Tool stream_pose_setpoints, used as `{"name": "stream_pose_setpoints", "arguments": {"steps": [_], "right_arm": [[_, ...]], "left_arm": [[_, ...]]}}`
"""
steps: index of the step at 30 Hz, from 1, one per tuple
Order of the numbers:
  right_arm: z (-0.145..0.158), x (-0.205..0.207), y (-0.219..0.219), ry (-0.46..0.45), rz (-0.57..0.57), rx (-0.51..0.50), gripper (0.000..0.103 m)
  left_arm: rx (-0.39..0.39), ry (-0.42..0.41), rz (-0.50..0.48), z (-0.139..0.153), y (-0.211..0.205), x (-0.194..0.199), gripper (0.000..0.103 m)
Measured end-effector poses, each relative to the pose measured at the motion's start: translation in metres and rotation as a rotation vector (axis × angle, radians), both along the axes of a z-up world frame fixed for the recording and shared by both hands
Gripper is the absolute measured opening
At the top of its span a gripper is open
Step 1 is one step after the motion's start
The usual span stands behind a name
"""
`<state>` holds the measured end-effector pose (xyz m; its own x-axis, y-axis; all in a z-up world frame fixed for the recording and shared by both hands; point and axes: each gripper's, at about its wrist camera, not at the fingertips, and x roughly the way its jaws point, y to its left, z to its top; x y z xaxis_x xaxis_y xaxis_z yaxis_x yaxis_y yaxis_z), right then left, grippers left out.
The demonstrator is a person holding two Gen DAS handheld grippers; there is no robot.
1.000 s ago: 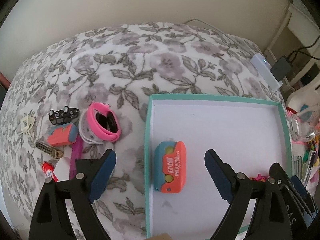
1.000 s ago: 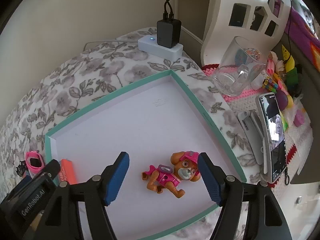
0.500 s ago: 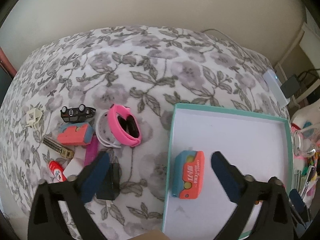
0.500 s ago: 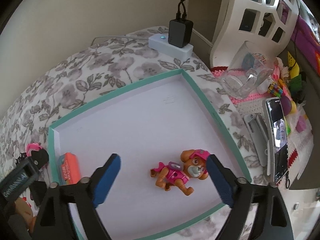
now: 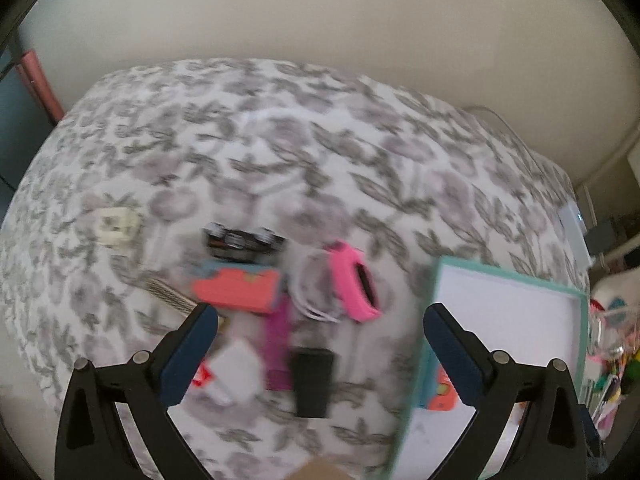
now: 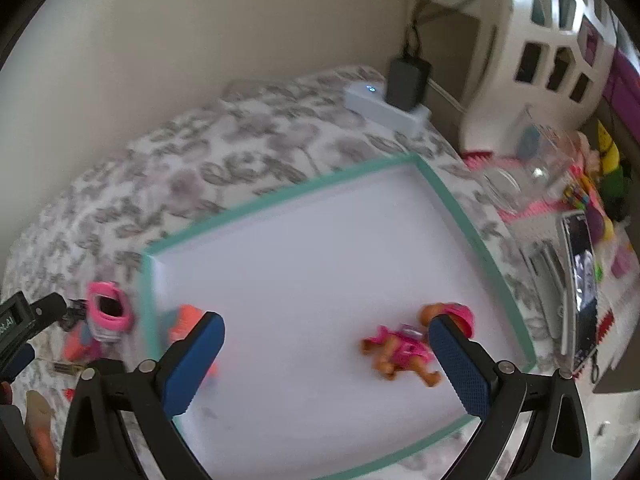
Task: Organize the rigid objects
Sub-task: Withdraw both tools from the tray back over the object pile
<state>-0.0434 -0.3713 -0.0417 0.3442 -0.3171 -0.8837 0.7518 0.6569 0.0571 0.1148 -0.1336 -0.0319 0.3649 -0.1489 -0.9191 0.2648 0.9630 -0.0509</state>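
Note:
A white tray with a teal rim (image 6: 280, 200) lies on the floral cloth. In it are a pink pup figure (image 6: 400, 352) and an orange and blue box (image 6: 188, 320). My right gripper (image 6: 324, 322) hovers over the tray with its jaws opening; the pup lies below by the right finger, untouched. My left gripper (image 5: 320, 312) is open over a blurred pile left of the tray (image 5: 416, 360). The pile holds a black block (image 5: 311, 380), a magenta bar (image 5: 278, 340), a pink band (image 5: 354, 286), another orange and blue box (image 5: 236, 286) and a black toy car (image 5: 240, 240).
A cream piece (image 5: 116, 224), a gold striped bar (image 5: 168, 296) and a white item (image 5: 236, 368) also lie in the pile. Behind the tray sits a power strip (image 6: 376, 102) with a black adapter. At the right are a glass (image 6: 532, 168), a phone (image 6: 582, 280) and a white rack (image 6: 552, 40).
My left gripper swung left from above the tray to above the pile, and its jaws widened. The right jaws spread wider around the pup and the gripper drew back slightly.

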Motion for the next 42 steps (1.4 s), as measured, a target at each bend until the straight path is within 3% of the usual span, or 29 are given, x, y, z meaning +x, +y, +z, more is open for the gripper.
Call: {"name": "stream_pose_setpoints", "arguments": {"steps": [4, 10, 16, 23, 29, 42], "right_arm": [[0.02, 0.012, 0.022, -0.084, 0.054, -0.033, 0.103], [0.037, 0.035, 0.062, -0.17, 0.157, -0.035, 0.103], [0.026, 0.066, 0.105, -0.153, 0.281, 0.011, 0.103], [-0.003, 0.084, 0.134, -0.102, 0.347, 0.112, 0.102], [-0.022, 0.09, 0.147, -0.054, 0.385, 0.135, 0.091], [-0.046, 0.095, 0.153, 0.015, 0.421, 0.188, 0.059]], "left_arm": [[-0.013, -0.034, 0.065, 0.02, 0.038, 0.015, 0.102], [0.112, -0.089, 0.151, 0.035, 0.085, 0.028, 0.102], [0.08, -0.021, 0.245, 0.023, 0.125, 0.038, 0.102], [0.063, 0.101, 0.295, -0.011, 0.135, 0.04, 0.102], [0.061, 0.221, 0.332, -0.046, 0.14, 0.038, 0.102], [0.121, 0.294, 0.349, -0.08, 0.137, 0.028, 0.102]]}}
